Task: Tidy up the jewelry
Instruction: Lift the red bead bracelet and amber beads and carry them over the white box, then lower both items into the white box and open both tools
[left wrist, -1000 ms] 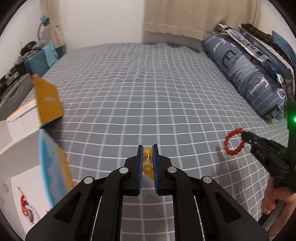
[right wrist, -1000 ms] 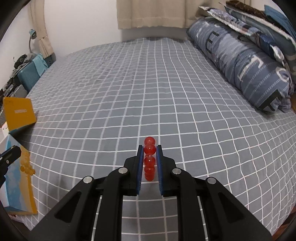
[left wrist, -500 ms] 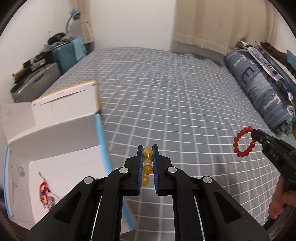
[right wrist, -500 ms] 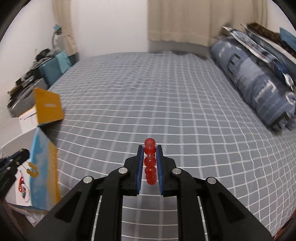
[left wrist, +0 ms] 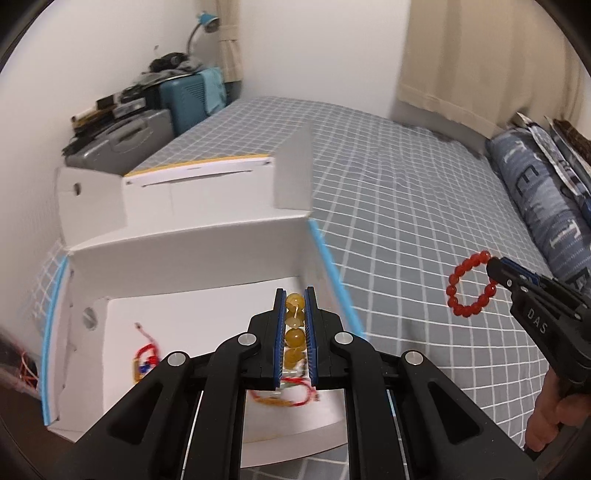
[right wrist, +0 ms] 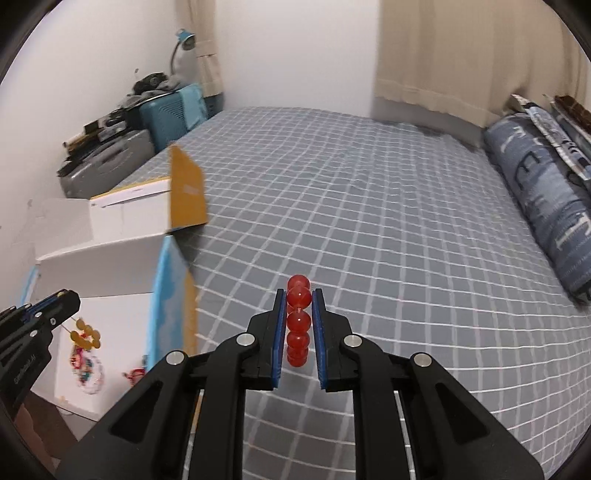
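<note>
**Two bead bracelets held over the bed and the box**

The left gripper (left wrist: 294, 295) is right in front of its camera. Its jaws are pinched tight on the yellow bracelet (left wrist: 295, 334), a ring of round, honey-colored beads on a thin string. The bracelet hangs over the open white box (left wrist: 192, 266). The box has blue edges and tall flaps that stand up around it. On its white floor lie some red string pieces (left wrist: 146, 356) with little colored bits. They are blurry, so it is hard to say more.

The right gripper (right wrist: 298, 297) has its jaws closed on the red bracelet (right wrist: 298, 325), a ring of shiny round red beads. It is up in the air above the gray bed (right wrist: 369, 229) with white check lines, just to the right of the box. The box's blue wall stands between this bracelet and the inside of the box. In the left camera view, a hand (left wrist: 550, 421) grips the handle, and the letters "DAS" show on the black side.

Farther off, a blue pillow roll (left wrist: 546, 206) with big pale letters lies along the right of the bed. At the left wall sit a gray case (left wrist: 122, 142), a teal case (left wrist: 192, 99) and a small blue lamp (left wrist: 207, 22). Beige curtains (right wrist: 461, 51) hang at the back.
</note>
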Demonstrator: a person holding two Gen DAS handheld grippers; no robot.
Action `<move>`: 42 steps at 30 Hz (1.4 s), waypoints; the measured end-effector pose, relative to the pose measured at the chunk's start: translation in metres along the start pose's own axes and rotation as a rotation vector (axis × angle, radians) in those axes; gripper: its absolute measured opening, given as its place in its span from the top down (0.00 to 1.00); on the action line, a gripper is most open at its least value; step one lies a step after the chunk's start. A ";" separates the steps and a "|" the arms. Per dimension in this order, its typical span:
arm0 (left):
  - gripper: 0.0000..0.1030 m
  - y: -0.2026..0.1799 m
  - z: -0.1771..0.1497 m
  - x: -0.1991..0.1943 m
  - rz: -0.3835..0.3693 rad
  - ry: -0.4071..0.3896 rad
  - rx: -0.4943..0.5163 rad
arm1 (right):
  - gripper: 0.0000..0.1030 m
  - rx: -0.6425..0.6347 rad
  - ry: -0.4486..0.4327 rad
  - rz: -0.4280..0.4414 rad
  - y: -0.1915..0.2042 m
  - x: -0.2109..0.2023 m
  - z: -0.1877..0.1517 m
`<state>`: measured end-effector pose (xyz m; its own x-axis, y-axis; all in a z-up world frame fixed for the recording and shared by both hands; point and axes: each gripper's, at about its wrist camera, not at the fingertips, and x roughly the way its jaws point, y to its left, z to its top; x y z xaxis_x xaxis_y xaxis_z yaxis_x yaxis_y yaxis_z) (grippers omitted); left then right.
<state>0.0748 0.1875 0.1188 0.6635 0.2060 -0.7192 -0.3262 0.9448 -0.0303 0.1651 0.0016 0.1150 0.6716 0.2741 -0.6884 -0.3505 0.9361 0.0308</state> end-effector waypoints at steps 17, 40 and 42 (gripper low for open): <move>0.91 0.107 -0.019 -0.015 0.101 0.005 -0.120 | 0.87 -0.160 -0.073 0.130 0.130 -0.015 0.000; 0.91 0.155 -0.048 0.012 0.148 0.074 -0.153 | 0.87 -0.240 0.029 0.208 0.192 0.033 -0.033; 0.91 0.157 -0.050 0.019 0.154 0.089 -0.151 | 0.87 -0.235 0.048 0.213 0.193 0.038 -0.037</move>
<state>0.0022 0.3268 0.0658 0.5380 0.3151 -0.7818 -0.5208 0.8536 -0.0143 0.0993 0.1842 0.0677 0.5377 0.4423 -0.7178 -0.6244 0.7810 0.0134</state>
